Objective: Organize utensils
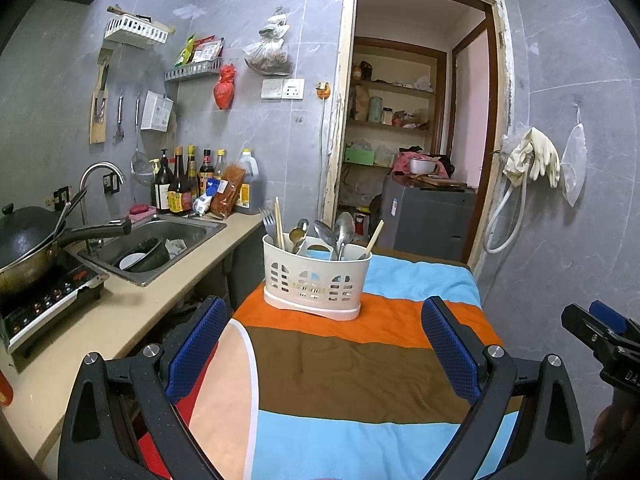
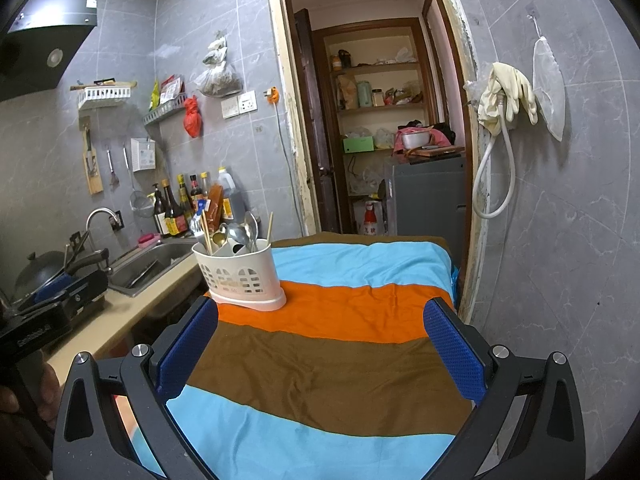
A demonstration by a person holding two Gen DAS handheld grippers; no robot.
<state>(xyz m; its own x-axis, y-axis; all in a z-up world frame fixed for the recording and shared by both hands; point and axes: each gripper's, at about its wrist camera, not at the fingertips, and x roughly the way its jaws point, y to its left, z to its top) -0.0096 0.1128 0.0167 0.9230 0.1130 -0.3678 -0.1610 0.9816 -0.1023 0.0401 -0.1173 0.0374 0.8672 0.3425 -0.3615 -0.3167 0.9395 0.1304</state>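
Utensils (image 1: 320, 234) stand sorted in the white caddy (image 1: 316, 282) on your striped table (image 1: 352, 364); both your left tool (image 1: 322, 354) and right tool (image 2: 320, 354) hover wide, empty, suggesting little remains.

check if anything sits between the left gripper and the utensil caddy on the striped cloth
Nothing visible does. The left gripper is open and empty, and only bare striped cloth lies between its fingers and the white utensil caddy straight ahead.

The striped cloth (image 1: 340, 368) is bare up to the white holder (image 1: 316, 280); spoons (image 1: 340, 236) and chopsticks (image 1: 279, 222) poke out on top.
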